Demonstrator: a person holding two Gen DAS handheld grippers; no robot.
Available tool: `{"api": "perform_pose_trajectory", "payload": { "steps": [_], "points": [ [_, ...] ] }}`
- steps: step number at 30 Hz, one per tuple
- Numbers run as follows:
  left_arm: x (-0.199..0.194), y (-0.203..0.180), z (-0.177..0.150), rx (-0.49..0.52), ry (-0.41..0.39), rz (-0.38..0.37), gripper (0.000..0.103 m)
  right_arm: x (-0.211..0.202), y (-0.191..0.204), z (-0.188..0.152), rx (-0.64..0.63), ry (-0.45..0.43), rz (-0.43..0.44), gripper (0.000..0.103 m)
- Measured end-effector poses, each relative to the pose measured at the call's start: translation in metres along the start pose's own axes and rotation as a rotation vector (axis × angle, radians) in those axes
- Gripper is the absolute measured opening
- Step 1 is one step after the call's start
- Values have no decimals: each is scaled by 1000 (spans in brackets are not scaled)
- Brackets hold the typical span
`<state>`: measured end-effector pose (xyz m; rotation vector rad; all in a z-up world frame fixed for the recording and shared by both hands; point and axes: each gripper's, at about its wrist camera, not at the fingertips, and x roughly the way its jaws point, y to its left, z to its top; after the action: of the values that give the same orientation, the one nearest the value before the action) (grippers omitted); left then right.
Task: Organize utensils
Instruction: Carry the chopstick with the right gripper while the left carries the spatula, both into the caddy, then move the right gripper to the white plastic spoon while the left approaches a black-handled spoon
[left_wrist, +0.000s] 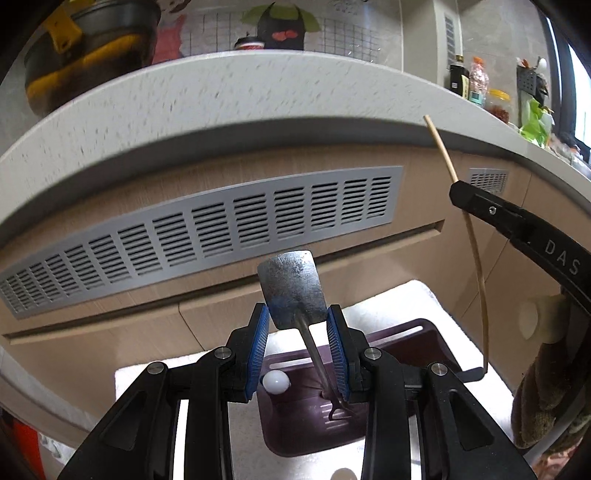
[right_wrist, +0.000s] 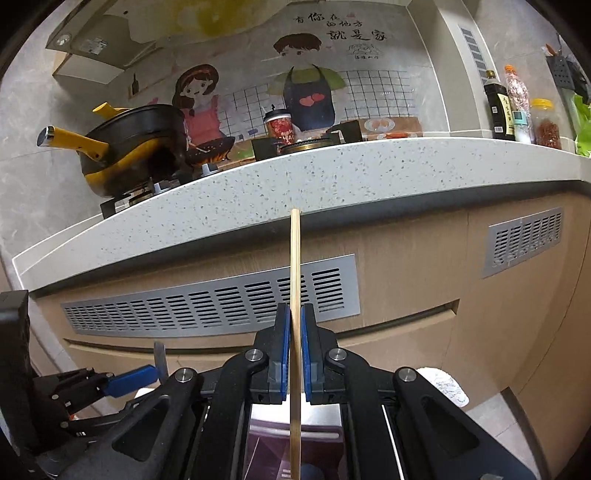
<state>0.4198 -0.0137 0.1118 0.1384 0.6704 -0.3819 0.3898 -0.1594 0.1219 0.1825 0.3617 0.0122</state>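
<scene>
Spatula (left_wrist: 293, 291) fills left claw (left_wrist: 297, 345); right claw (right_wrist: 293, 354) (its own view only) pinches chopstick (right_wrist: 295, 266).

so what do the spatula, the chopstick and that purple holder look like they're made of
Spatula: metal, probably steel; grey, dull sheen, mottled blade.
Chopstick: likely bamboo or wood; pale tan, matte, uncoated.
Purple holder: seemingly moulded plastic; smooth, slightly glossy, with slotted vents.

Even indoor light; strong fisheye bending, dark corners.

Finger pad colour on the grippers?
Blue ribbed pads, clearest in right wrist view.
</scene>
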Motion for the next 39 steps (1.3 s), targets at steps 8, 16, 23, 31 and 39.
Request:
{"api": "perform_pose_trajectory", "payload": {
  "steps": [8,16,23,31,39],
  "points": [
    [18,1,-13,-14,33,-12,34,19,0,-24,-5,-5,-3,7],
    [24,-5,-19,-17,81,-15,35,20,-15,-52,-39,110,-25,19],
    [-12,-37,-33,12,86,-47,37,-29,-45,-53,-79,145,-70,46],
    [-4,-94,-101,75,244,-113,43,-76,-87,-91,-120,270,-114,56],
    [18,-112,-147,70,385,-90,43,-77,-101,-171,-135,512,-69,56]
  ]
}}
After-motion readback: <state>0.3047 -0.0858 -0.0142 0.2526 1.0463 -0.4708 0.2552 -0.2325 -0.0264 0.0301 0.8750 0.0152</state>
